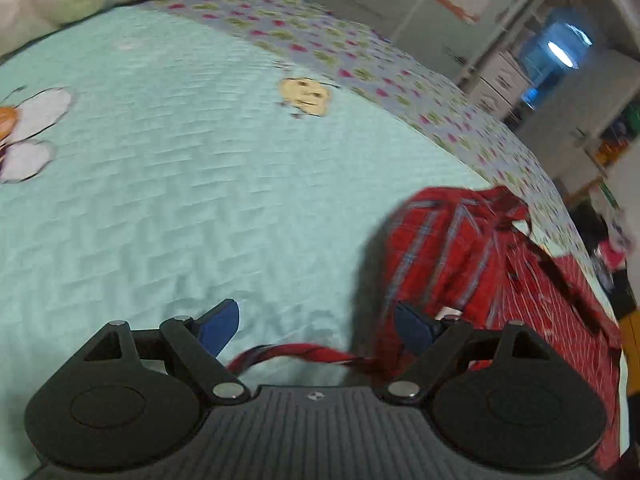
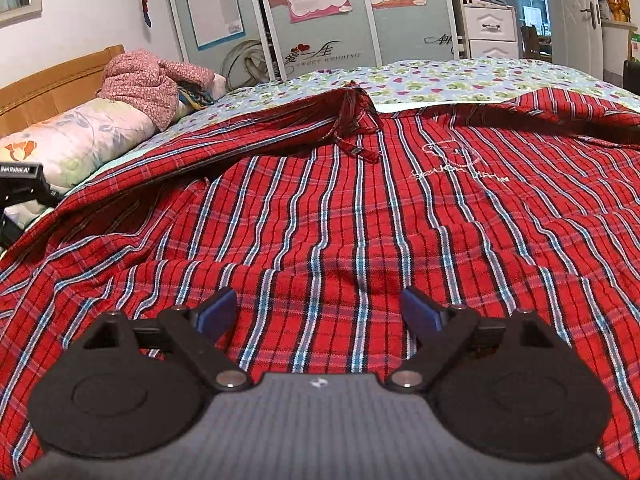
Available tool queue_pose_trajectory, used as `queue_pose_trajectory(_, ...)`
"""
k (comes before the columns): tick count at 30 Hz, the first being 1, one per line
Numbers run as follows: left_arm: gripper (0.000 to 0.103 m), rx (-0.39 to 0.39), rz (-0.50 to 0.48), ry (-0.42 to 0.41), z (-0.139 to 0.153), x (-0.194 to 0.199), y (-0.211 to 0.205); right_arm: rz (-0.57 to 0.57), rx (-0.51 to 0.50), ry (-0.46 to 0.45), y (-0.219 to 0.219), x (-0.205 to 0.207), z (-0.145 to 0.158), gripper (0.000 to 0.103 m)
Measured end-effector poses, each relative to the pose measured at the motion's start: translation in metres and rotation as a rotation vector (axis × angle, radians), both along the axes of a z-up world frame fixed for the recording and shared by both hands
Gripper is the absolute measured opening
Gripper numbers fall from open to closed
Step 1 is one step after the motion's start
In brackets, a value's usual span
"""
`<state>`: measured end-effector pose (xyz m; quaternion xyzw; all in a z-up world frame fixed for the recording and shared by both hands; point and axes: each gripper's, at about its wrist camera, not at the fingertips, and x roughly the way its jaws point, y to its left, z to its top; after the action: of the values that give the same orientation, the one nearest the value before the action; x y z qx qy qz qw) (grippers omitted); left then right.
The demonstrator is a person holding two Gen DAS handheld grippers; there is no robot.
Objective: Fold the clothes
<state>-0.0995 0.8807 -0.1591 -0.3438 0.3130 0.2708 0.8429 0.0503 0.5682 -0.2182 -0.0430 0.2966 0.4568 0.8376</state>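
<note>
Spreading across the near part of the bed (image 2: 480, 76), the red plaid garment (image 2: 360, 208) serves as the landmark. In the right wrist view it lies mostly flat, its far edge rumpled into a raised ridge with a twisted tie (image 2: 356, 128) lying on the cloth just below that ridge, and pale embroidery to the right of the tie. The right gripper (image 2: 320, 312) hovers over the garment's near part with its jaws spread wide; nothing sits between the blue pads (image 2: 218, 314).

In the left wrist view the garment (image 1: 480, 256) is bunched at the lower right, and a thin red strip of it (image 1: 296, 352) trails leftward under the left gripper (image 1: 316, 326). That gripper's jaws are also spread, gripping nothing. Left of the garment, a wide stretch of mint quilted cover (image 1: 180, 200) lies bare, with open room for moving.

Beyond the garment a floral sheet (image 2: 460, 80) runs to the bed's far edge. Left of it lie a pillow (image 2: 80, 140) and a pink bundle (image 2: 152, 80) against the wooden headboard (image 2: 52, 84). Behind stand wardrobe doors (image 2: 320, 20) and a white drawer unit (image 2: 490, 32).
</note>
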Motion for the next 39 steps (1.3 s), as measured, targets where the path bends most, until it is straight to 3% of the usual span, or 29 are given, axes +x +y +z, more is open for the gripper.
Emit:
queue_pose_trajectory(6, 0.086, -0.001, -0.089, 0.023, -0.009, 0.039, -0.005, -0.012, 0.002, -0.009, -0.005, -0.007, -0.002, 0.089)
queue_pose_trajectory(12, 0.085, 0.005, -0.255, -0.039, 0.009, 0.070, -0.065, -0.018, 0.004, -0.014, -0.004, -0.008, -0.002, 0.089)
queue_pose_trajectory(15, 0.089, 0.072, -0.316, -0.004, 0.003, 0.086, -0.099, -0.022, 0.005, -0.018, -0.004, -0.008, -0.002, 0.089)
queue_pose_trajectory(20, 0.092, 0.112, -0.284, 0.033, -0.008, 0.094, -0.120, -0.041, 0.023, -0.011, -0.006, -0.007, -0.002, 0.089)
queue_pose_trajectory(23, 0.092, 0.098, -0.245, 0.038, -0.007, 0.093, -0.118, -0.045, 0.036, 0.001, -0.007, -0.005, -0.002, 0.089)
queue_pose_trajectory(26, 0.092, 0.030, -0.199, 0.009, 0.001, 0.087, -0.105, -0.045, 0.041, 0.004, -0.007, -0.004, -0.002, 0.089)
queue_pose_trajectory(28, 0.091, -0.072, -0.148, -0.052, 0.003, 0.077, -0.090, -0.043, 0.048, 0.011, -0.008, -0.004, -0.002, 0.089)
queue_pose_trajectory(30, 0.080, -0.175, -0.097, -0.113, 0.003, 0.067, -0.073, -0.042, 0.054, 0.016, -0.009, -0.003, -0.002, 0.089)
queue_pose_trajectory(31, 0.061, -0.214, -0.076, -0.127, 0.001, 0.064, -0.065, -0.042, 0.056, 0.016, -0.009, -0.003, -0.002, 0.089)
queue_pose_trajectory(32, 0.035, -0.237, -0.060, -0.125, 0.001, 0.063, -0.058, -0.042, 0.058, 0.016, -0.009, -0.003, -0.002, 0.089)
queue_pose_trajectory(34, 0.009, -0.244, -0.059, -0.082, -0.001, 0.066, -0.048, -0.042, 0.063, 0.019, -0.010, -0.002, -0.002, 0.089)
queue_pose_trajectory(37, 0.004, -0.218, -0.107, -0.025, 0.001, 0.075, -0.043, -0.042, 0.074, 0.025, -0.011, -0.001, -0.003, 0.089)
queue_pose_trajectory(39, 0.003, -0.148, -0.119, 0.020, 0.012, 0.078, -0.045, -0.042, 0.077, 0.025, -0.011, -0.001, -0.003, 0.089)
